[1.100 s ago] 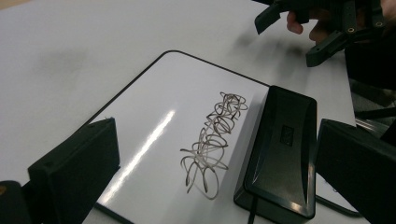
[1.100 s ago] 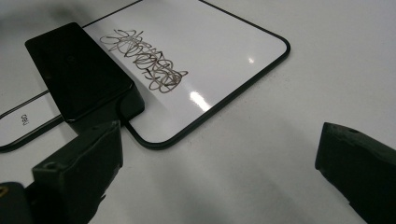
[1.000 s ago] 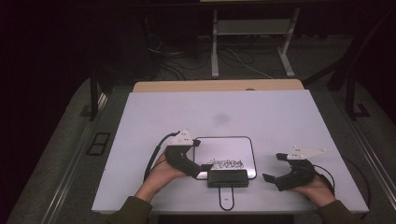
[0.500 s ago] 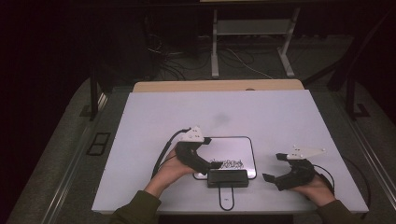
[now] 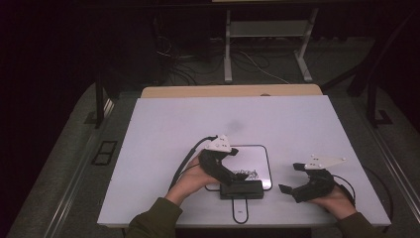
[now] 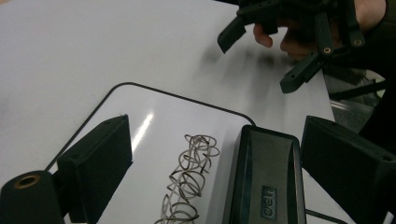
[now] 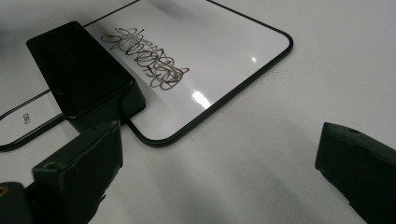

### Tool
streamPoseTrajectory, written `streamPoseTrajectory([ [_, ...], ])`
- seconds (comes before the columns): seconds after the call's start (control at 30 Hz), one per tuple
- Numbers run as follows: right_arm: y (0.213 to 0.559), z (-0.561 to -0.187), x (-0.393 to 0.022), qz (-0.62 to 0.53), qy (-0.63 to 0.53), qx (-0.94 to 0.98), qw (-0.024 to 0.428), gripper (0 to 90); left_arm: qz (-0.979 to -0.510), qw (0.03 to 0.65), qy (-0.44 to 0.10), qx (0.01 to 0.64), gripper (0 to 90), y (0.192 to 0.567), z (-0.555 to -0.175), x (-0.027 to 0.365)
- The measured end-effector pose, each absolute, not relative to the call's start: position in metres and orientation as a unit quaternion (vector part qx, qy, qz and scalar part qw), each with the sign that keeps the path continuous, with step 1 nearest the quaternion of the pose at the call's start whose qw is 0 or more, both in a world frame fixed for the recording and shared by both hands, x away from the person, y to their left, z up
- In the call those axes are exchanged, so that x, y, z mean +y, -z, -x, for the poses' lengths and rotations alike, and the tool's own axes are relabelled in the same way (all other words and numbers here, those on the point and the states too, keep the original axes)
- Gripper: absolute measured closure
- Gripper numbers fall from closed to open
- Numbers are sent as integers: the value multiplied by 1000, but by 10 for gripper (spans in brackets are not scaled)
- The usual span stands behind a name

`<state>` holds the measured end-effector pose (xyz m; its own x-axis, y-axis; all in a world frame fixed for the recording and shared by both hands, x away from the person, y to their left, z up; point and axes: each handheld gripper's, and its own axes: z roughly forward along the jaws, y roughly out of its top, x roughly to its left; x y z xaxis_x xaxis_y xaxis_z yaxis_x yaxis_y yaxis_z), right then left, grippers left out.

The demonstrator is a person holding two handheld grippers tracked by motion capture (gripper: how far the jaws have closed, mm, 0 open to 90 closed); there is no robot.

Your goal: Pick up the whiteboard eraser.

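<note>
A small whiteboard [image 5: 266, 154] with a black rim lies on the white table, and a dark scribble [image 6: 189, 182] is drawn on it. A black eraser block [image 5: 241, 189] sits on its near edge. My left gripper [image 5: 236, 180] reaches down over the board's near left part. Its jaws have just been closing. The eraser [image 6: 266, 177] and the scribble lie between them, with the eraser close beside one jaw, and the pads do not press it from both sides. My right gripper [image 5: 289, 177] rests open on the table right of the board, nothing between its jaws.
The white table [image 5: 198, 119] is bare beyond the board, with a wooden strip [image 5: 233, 91] along its far edge. A second black outline with a small label [image 7: 25, 119] lies by the eraser's near side. Cables and a metal stand occupy the dark floor behind.
My left gripper has moved right, over the board toward the eraser, and its jaws have narrowed. The right gripper has stayed put.
</note>
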<state>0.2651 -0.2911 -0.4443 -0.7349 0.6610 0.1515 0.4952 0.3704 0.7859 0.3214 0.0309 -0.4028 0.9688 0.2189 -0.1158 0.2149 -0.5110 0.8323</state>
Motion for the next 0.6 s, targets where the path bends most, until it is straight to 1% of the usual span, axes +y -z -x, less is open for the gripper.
streamPoseTrajectory([
  [0.1, 445, -265, -292, -355, -437, 821, 94, 0, -873, 473, -4, 119, 129, 403, -319, 30],
  [0.47, 445, -265, -292, -350, -434, 825, 92, 0, -891, 444, -5, 96, 170, 409, -307, 24],
  [0.53, 445, -265, -292, -349, -432, 826, 91, 0, -895, 438, 2, 88, 205, 411, -305, 24],
  [0.6, 446, -265, -291, -348, -432, 827, 93, 0, -900, 428, 2, 83, 212, 413, -303, 24],
])
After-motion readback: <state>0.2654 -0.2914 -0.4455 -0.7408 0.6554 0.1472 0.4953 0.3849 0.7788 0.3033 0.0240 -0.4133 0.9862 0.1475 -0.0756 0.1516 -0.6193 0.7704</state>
